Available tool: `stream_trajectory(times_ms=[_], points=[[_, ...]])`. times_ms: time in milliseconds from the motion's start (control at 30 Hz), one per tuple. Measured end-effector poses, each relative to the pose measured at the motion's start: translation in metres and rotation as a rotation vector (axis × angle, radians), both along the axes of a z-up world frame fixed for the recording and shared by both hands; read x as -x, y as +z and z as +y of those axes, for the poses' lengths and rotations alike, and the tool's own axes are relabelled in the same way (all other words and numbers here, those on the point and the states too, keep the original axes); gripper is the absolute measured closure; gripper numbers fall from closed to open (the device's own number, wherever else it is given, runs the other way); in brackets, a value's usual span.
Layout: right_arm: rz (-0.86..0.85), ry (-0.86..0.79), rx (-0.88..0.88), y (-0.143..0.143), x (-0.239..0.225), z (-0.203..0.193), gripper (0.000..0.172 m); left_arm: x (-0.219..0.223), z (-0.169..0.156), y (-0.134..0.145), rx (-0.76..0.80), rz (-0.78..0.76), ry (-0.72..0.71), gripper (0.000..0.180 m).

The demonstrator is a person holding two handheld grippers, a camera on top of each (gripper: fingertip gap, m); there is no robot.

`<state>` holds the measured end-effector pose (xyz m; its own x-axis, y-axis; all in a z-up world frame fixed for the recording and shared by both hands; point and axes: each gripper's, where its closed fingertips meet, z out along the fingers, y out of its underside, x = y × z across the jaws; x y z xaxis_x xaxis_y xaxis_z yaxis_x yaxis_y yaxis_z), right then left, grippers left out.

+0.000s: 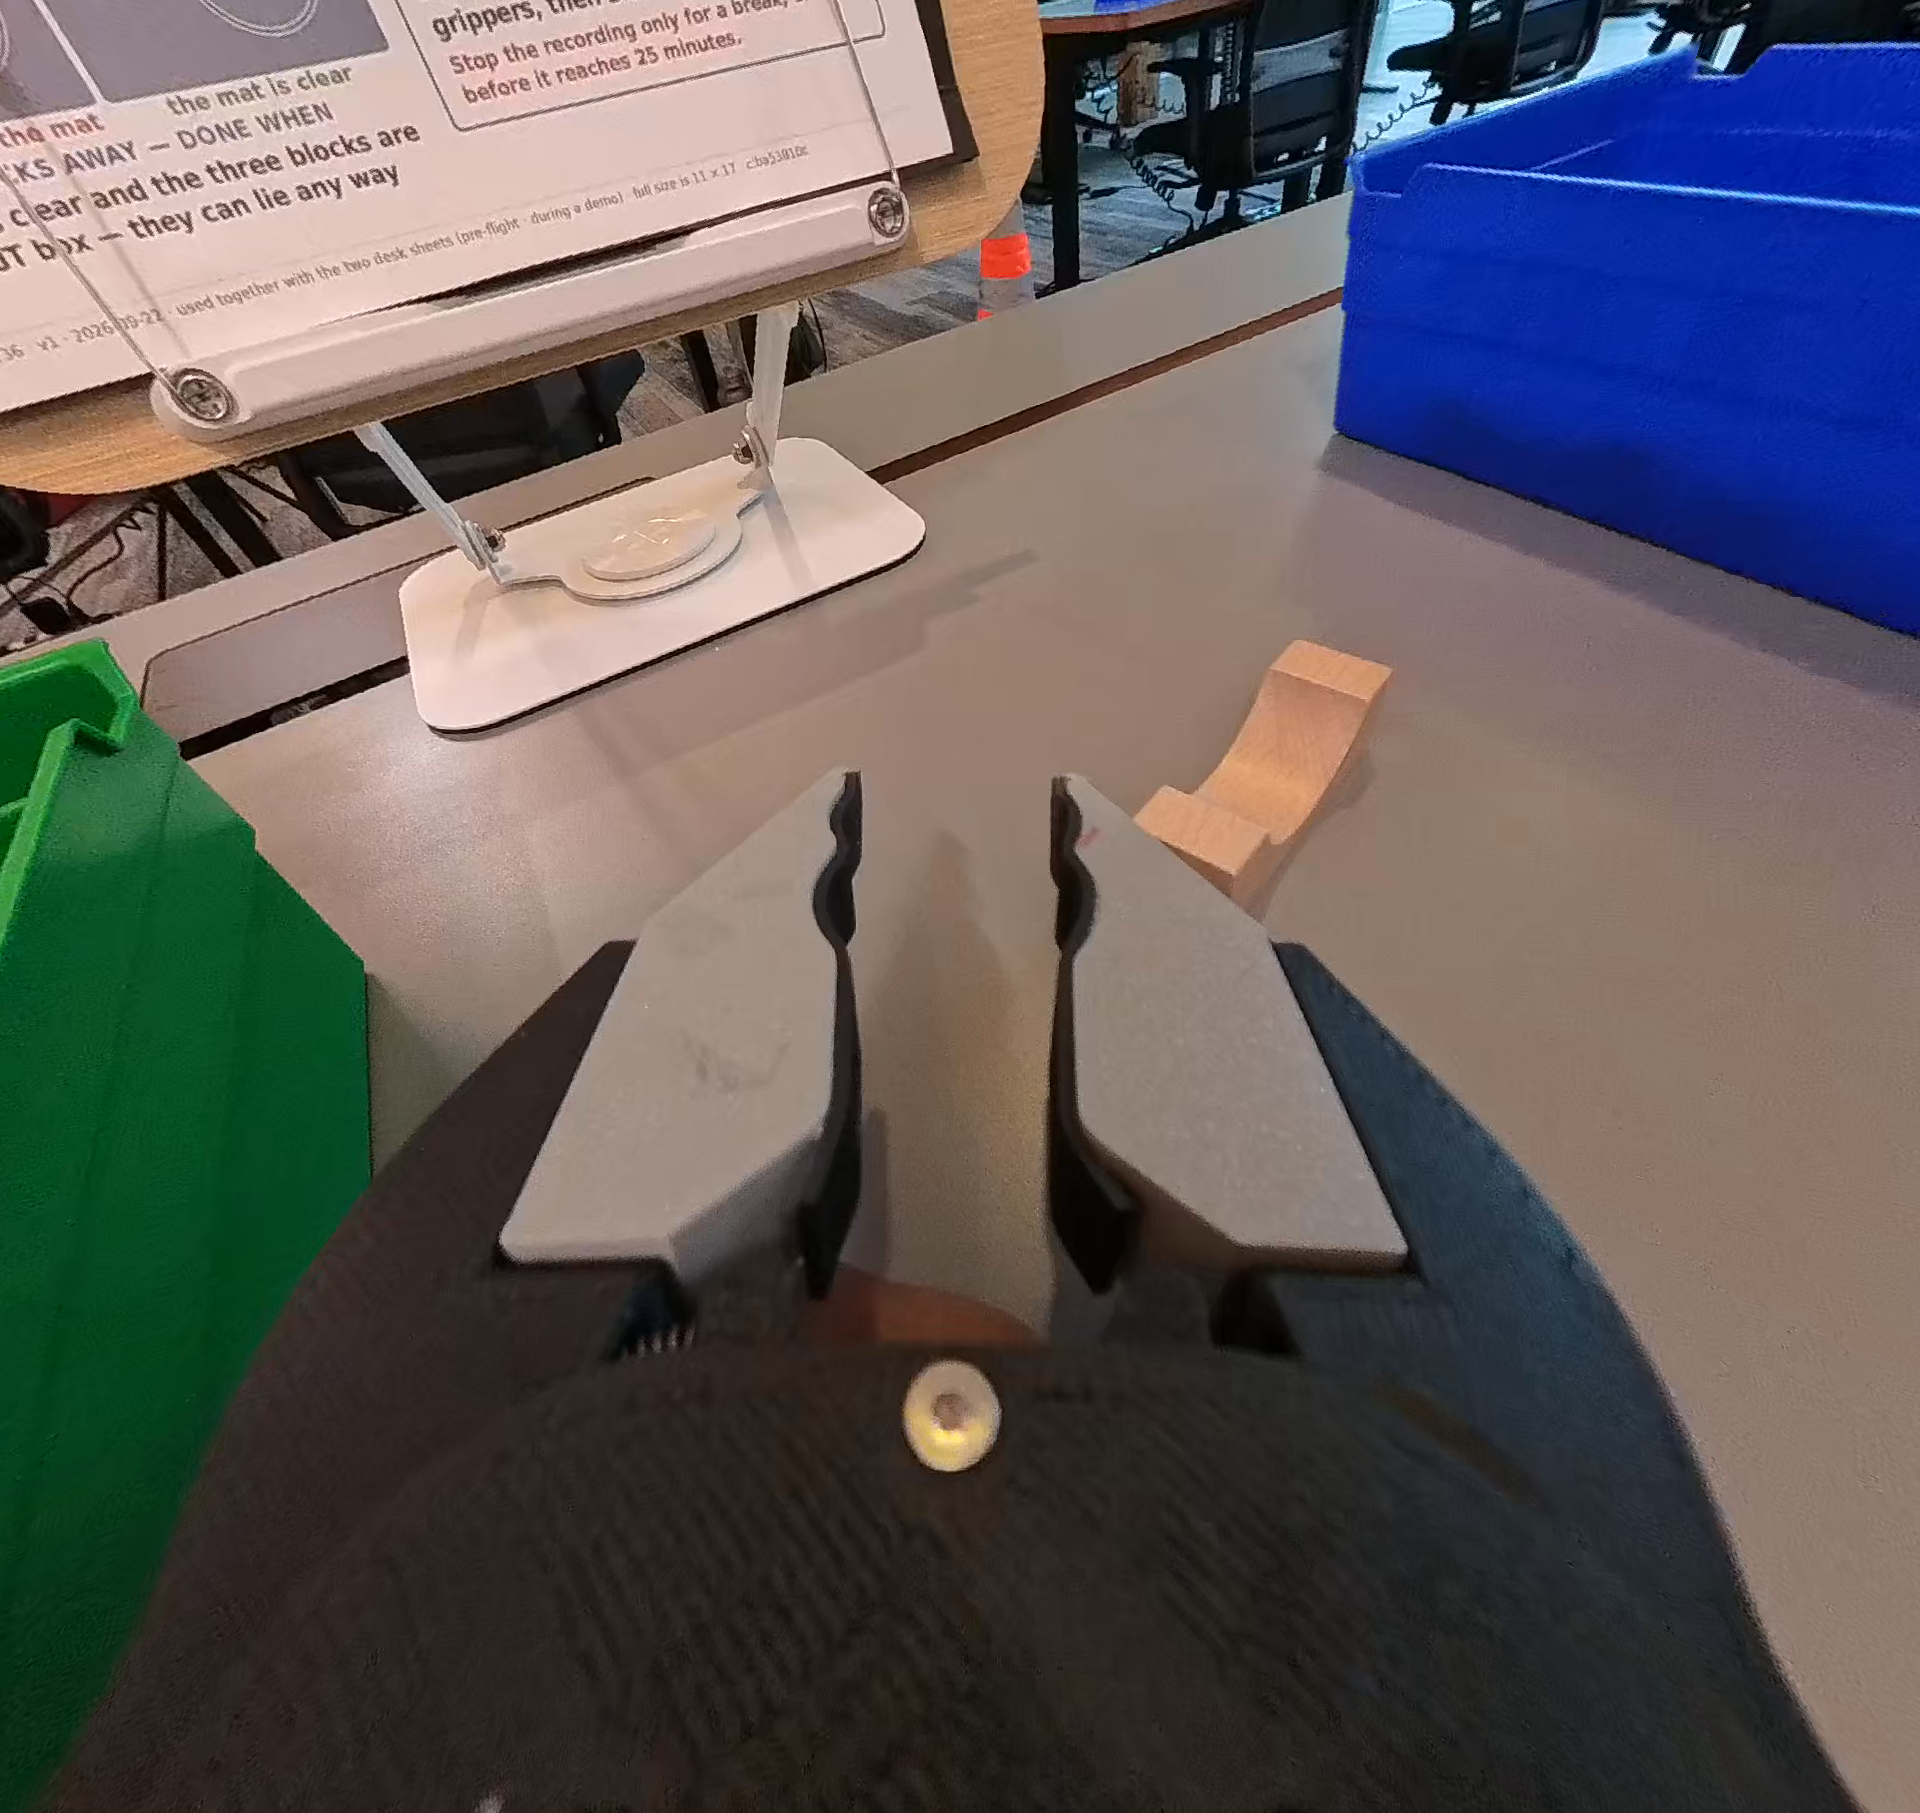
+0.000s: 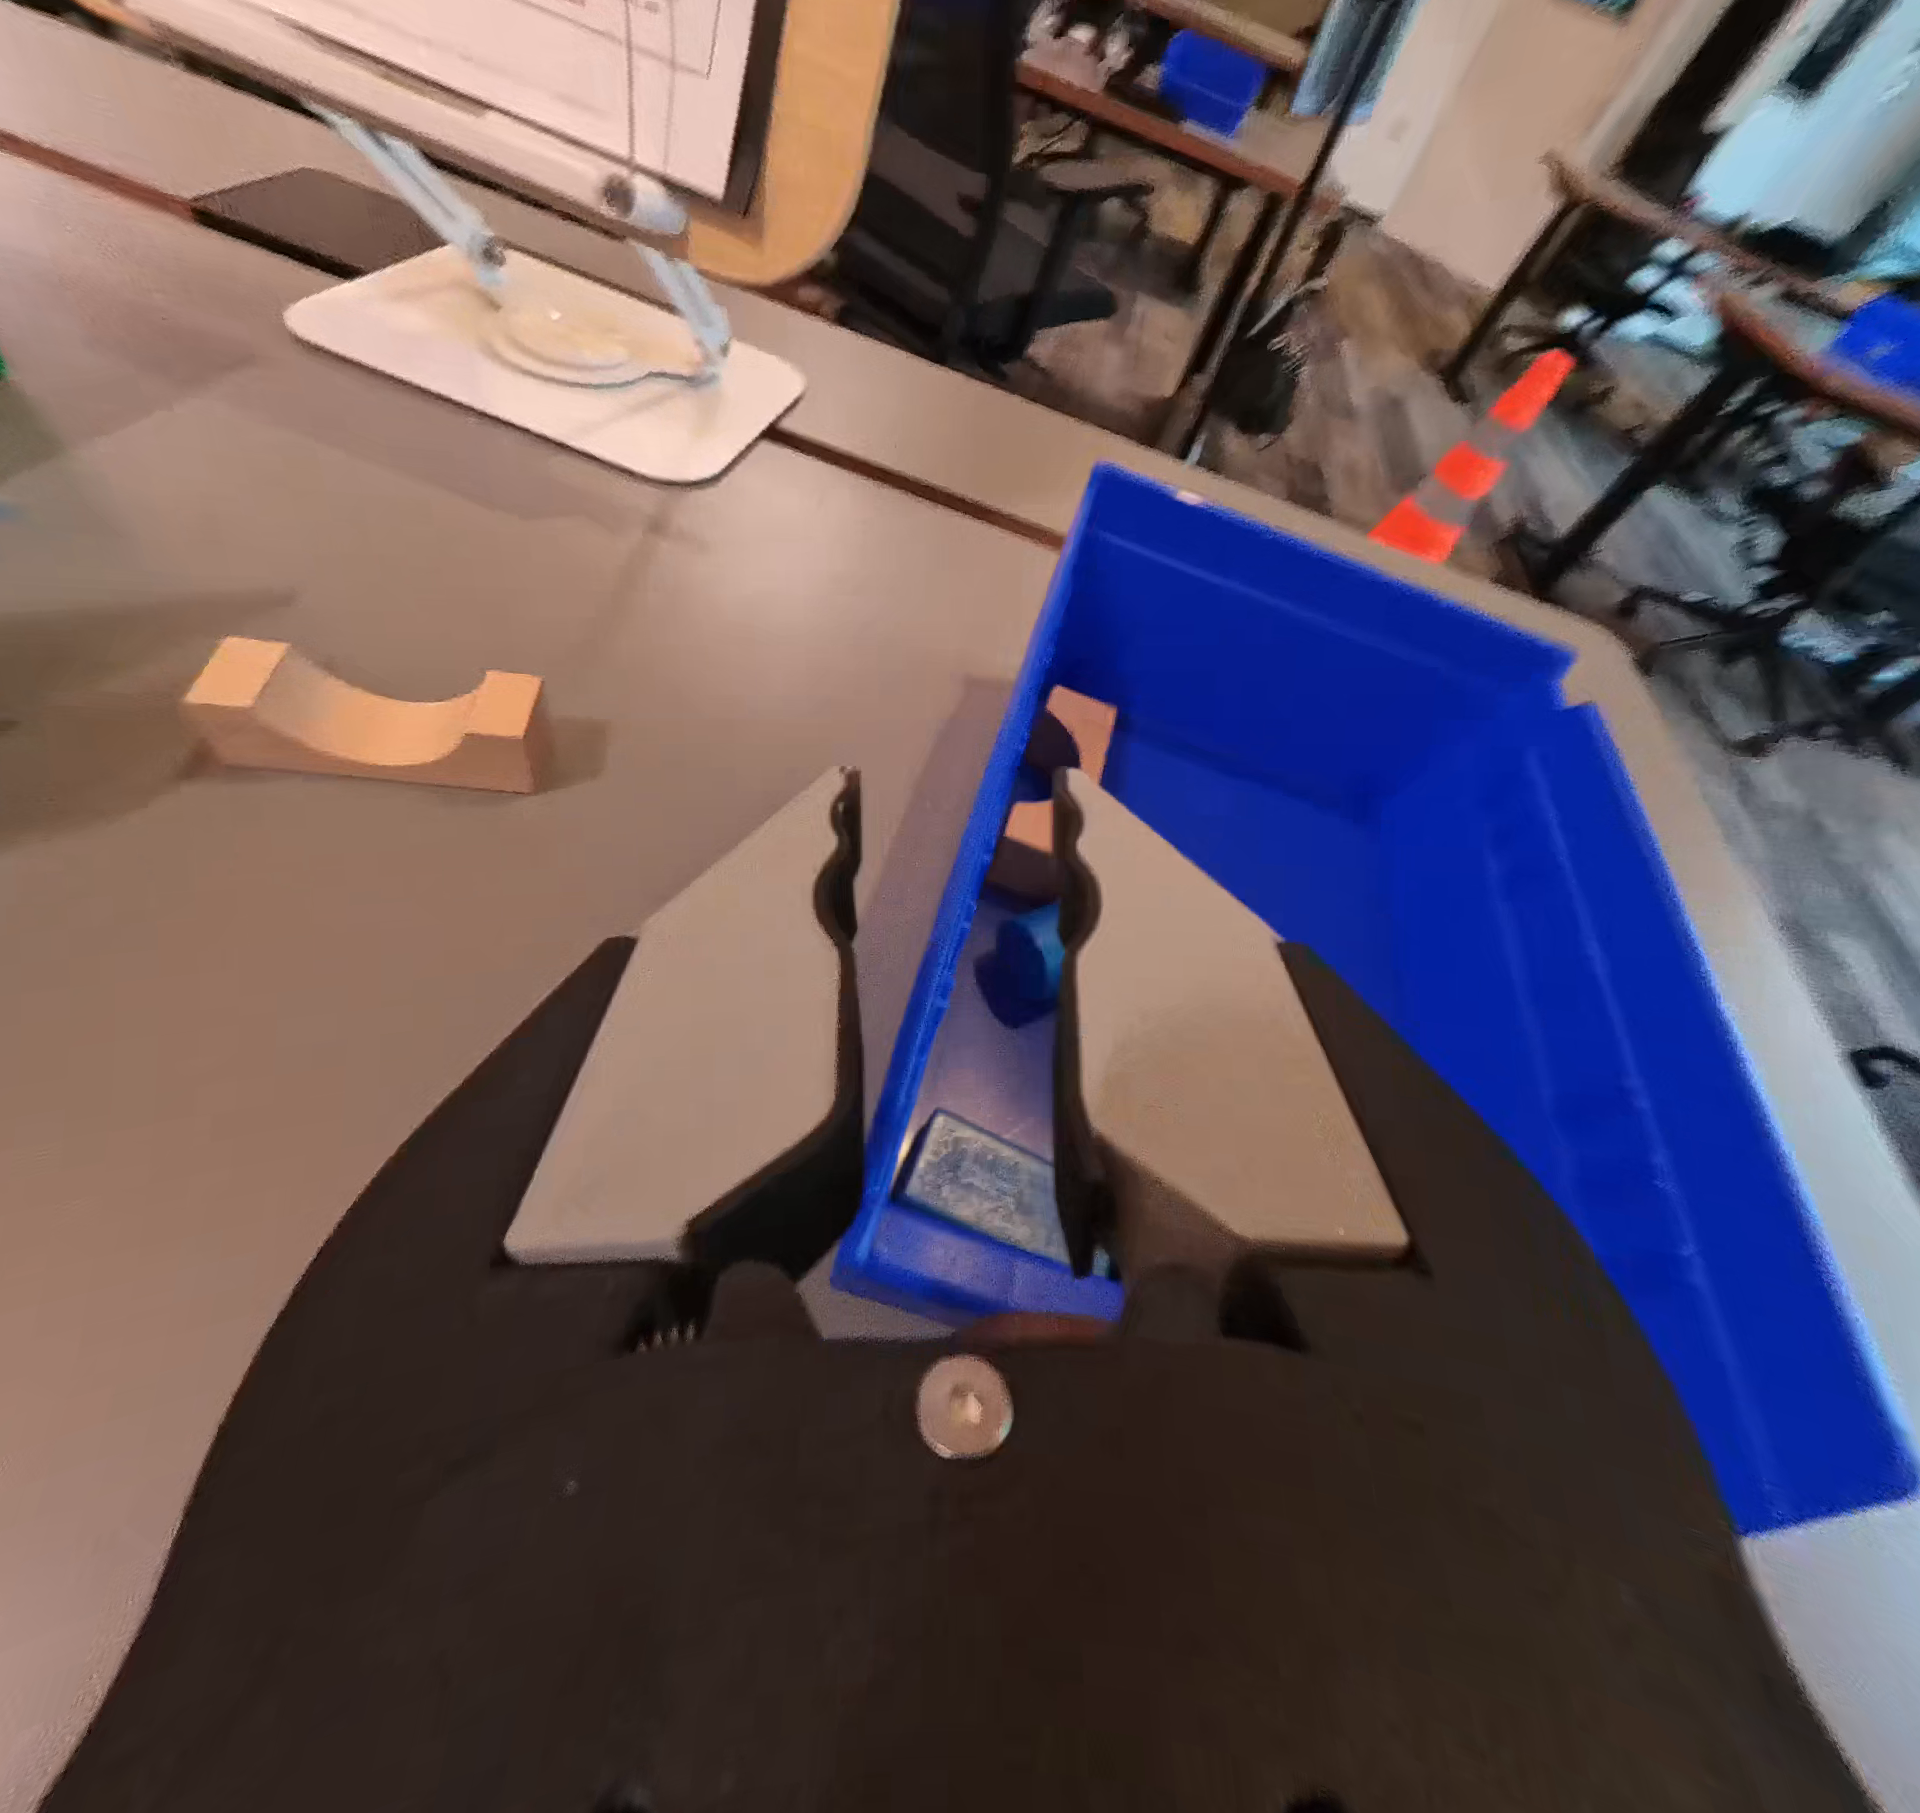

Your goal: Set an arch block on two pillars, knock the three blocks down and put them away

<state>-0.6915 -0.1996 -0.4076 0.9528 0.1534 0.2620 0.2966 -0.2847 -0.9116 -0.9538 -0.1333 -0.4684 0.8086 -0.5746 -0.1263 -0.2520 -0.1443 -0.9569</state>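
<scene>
A: Where is the pale wooden arch block (image 1: 1262, 776)?

B: Lying on its flat back on the grey table (image 1: 1039, 537), curve facing up. In the left wrist view it sits at about one o'clock from the left gripper (image 1: 956, 807), just beside the right fingertip and outside the jaws.

A: Is that gripper grasping anything?

B: No. Its grey fingers (image 1: 727, 1015) stand apart with only bare table between them. A green plastic bin (image 1: 156, 984) is at nine o'clock, and a white stand holding a printed sheet (image 1: 665, 579) is at eleven.

A: And the right gripper (image 2: 956, 807)?

B: Released too, its jaws parted with nothing pressed between the pads. It hovers over the near wall of the blue plastic bin (image 2: 1455, 828); that wall runs up between the fingers.

A: What is inside the bin?

B: A blue cylinder block (image 2: 1023, 963) lies on the floor, with a tan wooden block (image 2: 1086, 724) farther in at twelve o'clock. In this view the arch is at ten o'clock, well apart from the bin.
</scene>
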Motion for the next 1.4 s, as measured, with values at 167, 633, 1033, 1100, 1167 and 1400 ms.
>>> stream_trajectory(times_ms=[167,633,1033,1100,1167,1400], points=[[-0.087,-0.054,-0.098,0.019,0.005,-0.005,0.144,0.000,0.000,0.000,-0.002,-0.001,0.000,0.146],[0.085,0.670,0.262,-0.085,0.284,-0.075,0.120,0.015,0.008,-0.004,0.028,0.010,0.077,0.147],[-0.093,0.508,0.353,-0.121,0.261,-0.034,0.123,0.022,0.012,-0.007,0.042,0.021,0.102,0.146],[-0.045,0.546,0.341,-0.113,0.261,-0.034,0.123,0.021,0.012,-0.007,0.042,0.027,0.100,0.146],[-0.007,0.620,0.334,-0.108,0.270,-0.036,0.122,0.020,0.012,-0.008,0.040,0.033,0.098,0.145],[-0.255,0.804,0.402,-0.125,0.287,-0.028,0.130,0.023,0.012,-0.006,0.046,0.004,0.103,0.145]])
